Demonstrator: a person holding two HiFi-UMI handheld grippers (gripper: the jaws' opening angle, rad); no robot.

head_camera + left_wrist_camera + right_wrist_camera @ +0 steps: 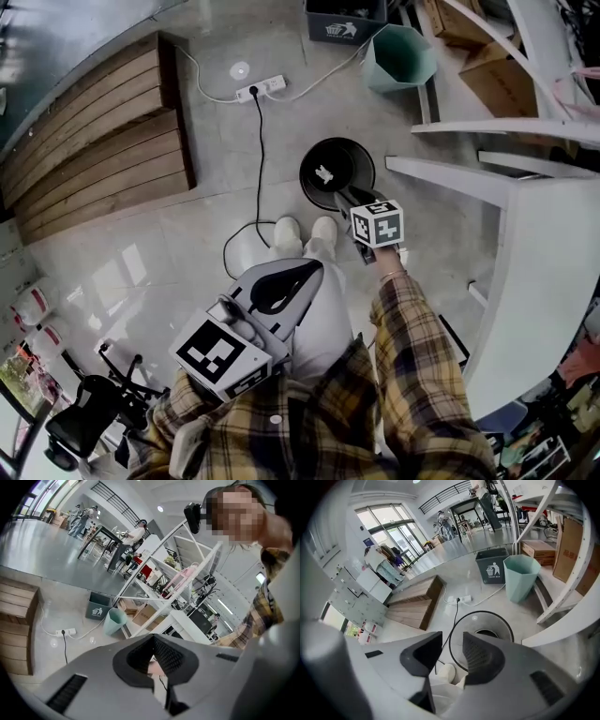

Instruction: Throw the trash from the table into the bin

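Down on the floor, at 12 o'clock from your shoes (305, 231), sits the round black bin (352, 159). Your right hand-held gripper (345, 195) hangs over its 5 o'clock edge, jaws partly apart, nothing between them. Your left hand-held gripper (314, 268) is over your legs, jaws closed tip to tip, holding nothing you can see. The white table (553, 244) stands at 3 o'clock.

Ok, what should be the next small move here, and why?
Probably swing the right gripper toward the table for the next pickup. Its fingers stand apart with nothing between them, over the bin, so it has nothing left to drop. The left gripper is shut and looks empty too.
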